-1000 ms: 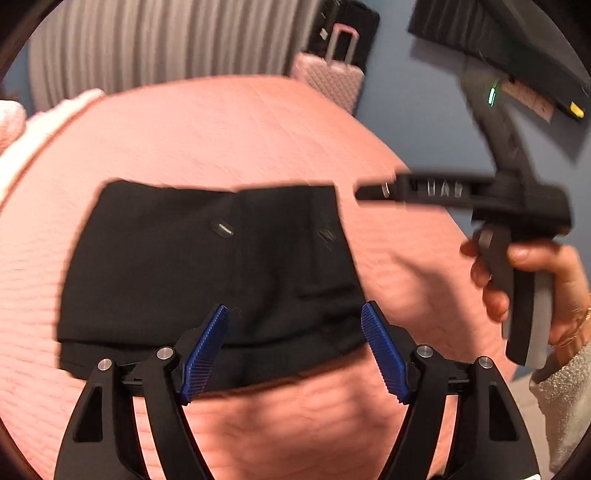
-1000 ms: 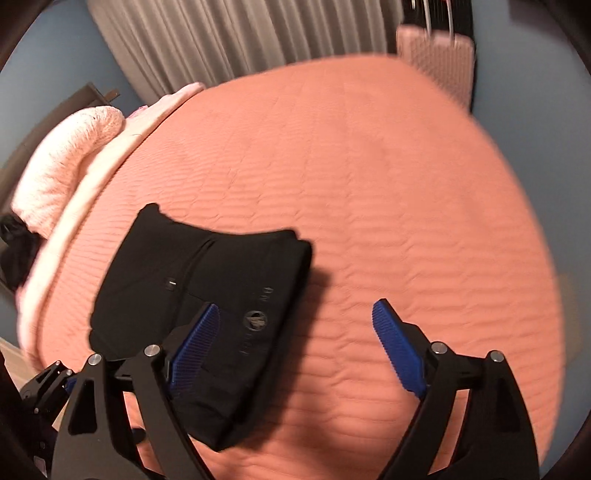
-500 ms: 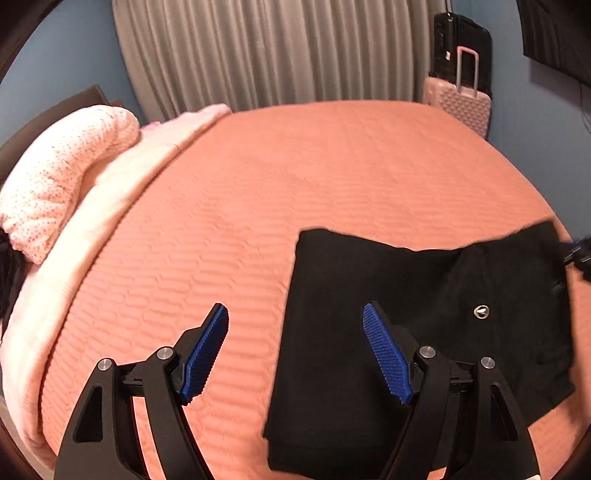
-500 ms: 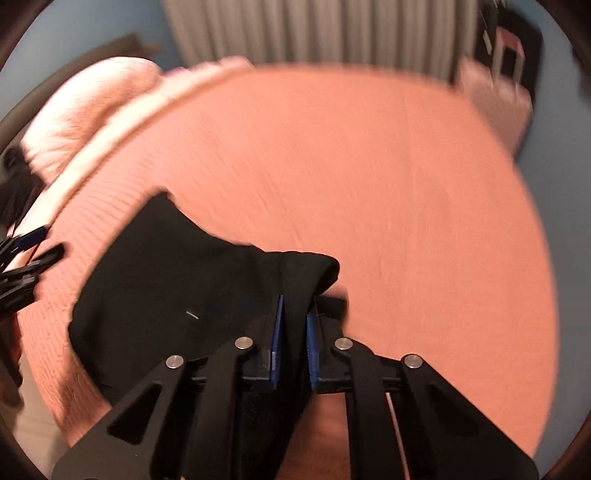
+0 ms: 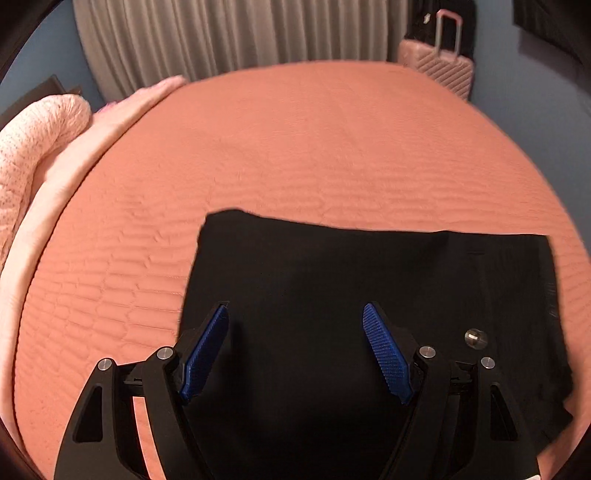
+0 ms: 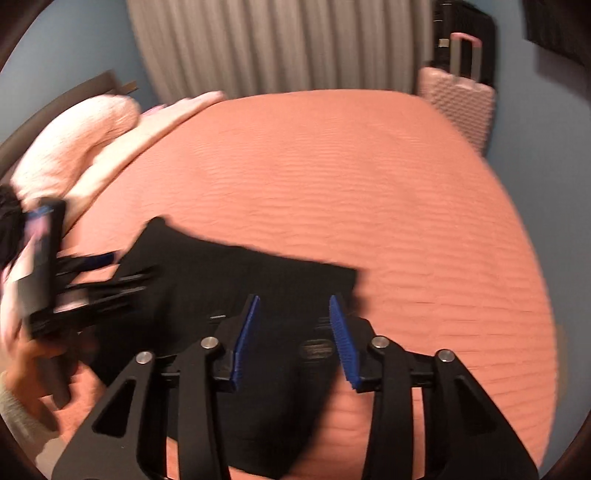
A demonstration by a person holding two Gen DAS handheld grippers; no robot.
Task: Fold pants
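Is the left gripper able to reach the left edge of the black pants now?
Probably yes. The left gripper hangs open above the pants, and nothing lies between it and that edge on the bedspread.

A salmon quilted bedspread (image 5: 314, 147) covers the bed. A pale pink knitted blanket (image 5: 33, 133) lies bunched along its left edge. Beyond the far right corner stands a pink suitcase (image 6: 461, 107), with grey curtains (image 5: 229, 33) behind the far edge.

Right tool (image 6: 293, 336) just opening its jaws over the folded black pants (image 6: 236, 291), nothing pinched; left tool (image 6: 92, 273) blurs at nine o'clock.
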